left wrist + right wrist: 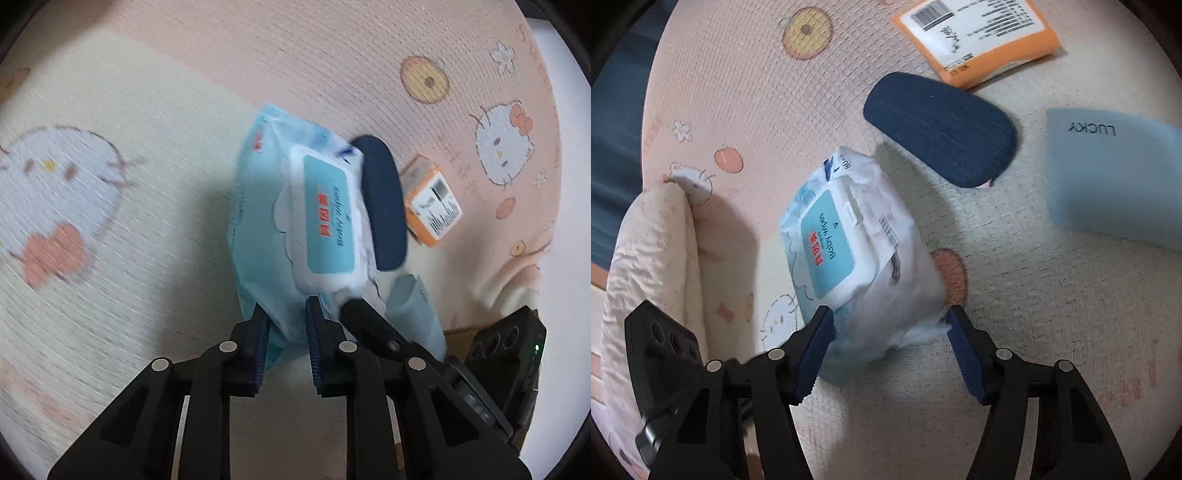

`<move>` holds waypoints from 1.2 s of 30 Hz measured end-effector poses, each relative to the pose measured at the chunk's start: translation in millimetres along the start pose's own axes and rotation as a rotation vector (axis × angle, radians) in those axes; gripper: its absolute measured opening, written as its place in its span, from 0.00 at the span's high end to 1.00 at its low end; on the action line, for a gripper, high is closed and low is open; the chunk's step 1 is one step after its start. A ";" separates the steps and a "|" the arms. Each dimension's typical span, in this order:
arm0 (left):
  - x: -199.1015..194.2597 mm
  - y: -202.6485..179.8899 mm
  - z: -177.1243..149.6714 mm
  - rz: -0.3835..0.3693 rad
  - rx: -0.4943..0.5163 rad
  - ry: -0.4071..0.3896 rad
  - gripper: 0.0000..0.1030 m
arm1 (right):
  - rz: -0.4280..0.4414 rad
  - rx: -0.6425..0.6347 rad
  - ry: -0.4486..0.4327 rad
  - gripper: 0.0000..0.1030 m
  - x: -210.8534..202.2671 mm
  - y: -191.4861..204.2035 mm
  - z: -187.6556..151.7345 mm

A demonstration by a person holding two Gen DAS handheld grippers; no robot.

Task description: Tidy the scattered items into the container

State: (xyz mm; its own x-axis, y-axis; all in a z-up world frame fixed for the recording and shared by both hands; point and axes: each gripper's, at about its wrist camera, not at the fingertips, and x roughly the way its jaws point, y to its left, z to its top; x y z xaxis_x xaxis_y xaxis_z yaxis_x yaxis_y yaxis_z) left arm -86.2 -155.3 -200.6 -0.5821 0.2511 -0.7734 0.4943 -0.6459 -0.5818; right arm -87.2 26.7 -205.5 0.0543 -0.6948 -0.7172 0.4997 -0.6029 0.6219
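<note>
Left wrist view first: your left gripper (286, 314) is clamped on the thin near edge of the pack of baby wipes (295, 221), pads squeezing the wrapper; looks like you went for that edge because the body of the pack is too fat for a narrow pinch. Past it lie a dark blue case (384, 206) and an orange packet (432, 199), both on the mat; a pale blue sleeve (413, 310) sits just beside the pack. The play mat (110, 110) is cream and pink with cartoon cats and it's blurry in places.

Right wrist view: your right gripper (890, 321) has its jaws wide, straddling the fat end of the same pack of baby wipes (857, 251); the pads are right at the wrapper, but I can't tell if they're really pressing yet. The dark blue case (942, 129) and orange packet (979, 33) lie beyond, the pale blue sleeve (1115, 177) off to the right, well apart from the pack. A quilted cream cushion (650, 258) edges the play mat (1034, 295) on the left; no container shows in either view, so I guess it's off-camera somewhere.
</note>
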 end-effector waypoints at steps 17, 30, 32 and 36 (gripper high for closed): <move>-34.9 -34.6 43.6 0.222 0.441 0.002 0.48 | -0.053 0.093 0.044 0.40 -20.4 -8.8 -18.0; 4.0 -68.2 108.0 0.154 0.612 -0.055 0.49 | -0.126 -0.044 0.036 0.47 -13.0 16.8 -9.3; 18.5 -64.3 108.4 0.183 0.614 0.034 0.64 | -0.121 -0.047 0.041 0.47 -12.8 16.0 -8.3; 14.7 -61.9 85.0 0.195 0.689 0.051 0.66 | -0.153 -0.082 0.010 0.47 -22.8 10.8 -8.9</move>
State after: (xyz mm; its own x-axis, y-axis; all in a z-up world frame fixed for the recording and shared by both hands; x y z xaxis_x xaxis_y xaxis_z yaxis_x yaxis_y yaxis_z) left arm -180.2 -172.9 -154.6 -0.4860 0.1073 -0.8673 0.0562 -0.9866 -0.1535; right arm -75.3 39.6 -185.3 -0.0196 -0.5934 -0.8047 0.5714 -0.6671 0.4780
